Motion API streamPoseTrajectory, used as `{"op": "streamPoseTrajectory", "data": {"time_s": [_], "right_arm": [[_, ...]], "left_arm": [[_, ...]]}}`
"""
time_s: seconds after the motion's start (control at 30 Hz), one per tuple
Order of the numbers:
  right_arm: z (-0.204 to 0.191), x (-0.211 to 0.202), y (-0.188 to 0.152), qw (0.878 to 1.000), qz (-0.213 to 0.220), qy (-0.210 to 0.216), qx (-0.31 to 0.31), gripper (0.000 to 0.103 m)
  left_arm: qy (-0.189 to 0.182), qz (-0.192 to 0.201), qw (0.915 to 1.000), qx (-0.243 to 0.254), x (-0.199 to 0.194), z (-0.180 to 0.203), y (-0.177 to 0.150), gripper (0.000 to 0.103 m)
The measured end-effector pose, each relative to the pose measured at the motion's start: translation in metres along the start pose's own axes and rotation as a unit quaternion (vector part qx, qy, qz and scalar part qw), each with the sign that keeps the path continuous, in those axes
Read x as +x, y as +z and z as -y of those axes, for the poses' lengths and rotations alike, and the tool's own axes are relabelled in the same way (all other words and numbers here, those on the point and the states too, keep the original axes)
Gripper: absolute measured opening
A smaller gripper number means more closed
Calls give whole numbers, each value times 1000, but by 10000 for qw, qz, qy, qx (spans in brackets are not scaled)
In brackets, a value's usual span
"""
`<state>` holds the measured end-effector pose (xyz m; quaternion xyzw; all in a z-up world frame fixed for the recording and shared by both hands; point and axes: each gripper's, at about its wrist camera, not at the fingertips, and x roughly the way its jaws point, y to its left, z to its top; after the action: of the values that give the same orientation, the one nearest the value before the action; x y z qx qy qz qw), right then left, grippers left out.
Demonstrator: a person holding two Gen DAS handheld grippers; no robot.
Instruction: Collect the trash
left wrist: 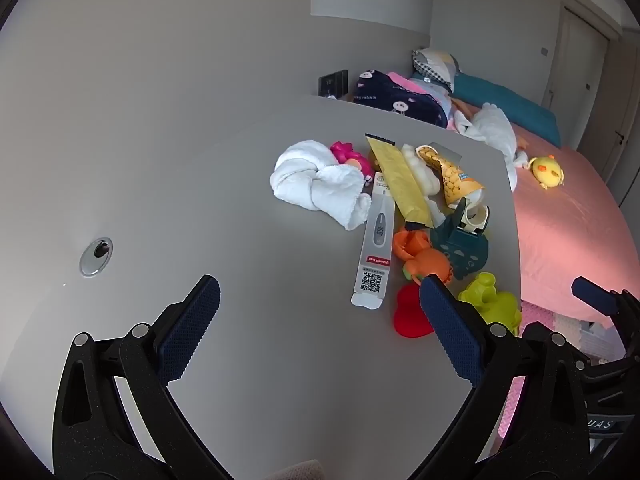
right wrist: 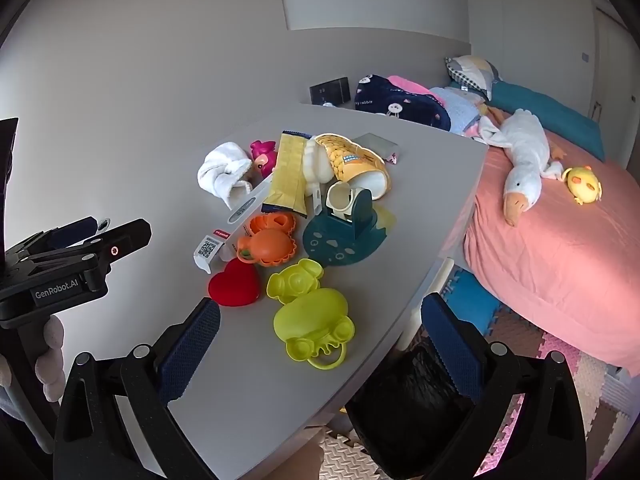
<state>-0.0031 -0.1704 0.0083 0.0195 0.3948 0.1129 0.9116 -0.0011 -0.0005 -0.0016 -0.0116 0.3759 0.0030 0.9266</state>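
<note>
A pile lies on the grey table (left wrist: 248, 320): a flat thermometer box (left wrist: 375, 242), a yellow wrapper (left wrist: 401, 182) and a corn snack bag (left wrist: 450, 172), with a white cloth (left wrist: 318, 182) and toys beside them. The box (right wrist: 224, 232), wrapper (right wrist: 289, 174) and snack bag (right wrist: 352, 158) also show in the right wrist view. My left gripper (left wrist: 320, 328) is open and empty, short of the box. My right gripper (right wrist: 320, 344) is open and empty above a lime frog toy (right wrist: 312, 320). A black-lined bin (right wrist: 408, 400) stands below the table's edge.
An orange crab toy (right wrist: 268, 244), a red heart (right wrist: 234, 286), a green tape dispenser (right wrist: 348, 224) and a pink toy (right wrist: 264, 156) crowd the pile. A bed with a pink sheet (right wrist: 560, 248), a plush goose (right wrist: 524, 160) and foam floor mats (right wrist: 532, 344) lie to the right.
</note>
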Motion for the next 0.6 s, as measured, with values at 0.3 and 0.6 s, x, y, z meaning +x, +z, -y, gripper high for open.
{"op": "streamPoseTrajectory", "data": {"time_s": [0.3, 0.6], "right_arm": [[-1, 0, 0, 10000, 10, 2, -10, 100], [-4, -1, 0, 10000, 25, 11, -30, 100]], "left_arm": [[-53, -22, 10000, 48, -4, 2, 3, 97], [-45, 0, 10000, 41, -4, 2, 4, 97]]}}
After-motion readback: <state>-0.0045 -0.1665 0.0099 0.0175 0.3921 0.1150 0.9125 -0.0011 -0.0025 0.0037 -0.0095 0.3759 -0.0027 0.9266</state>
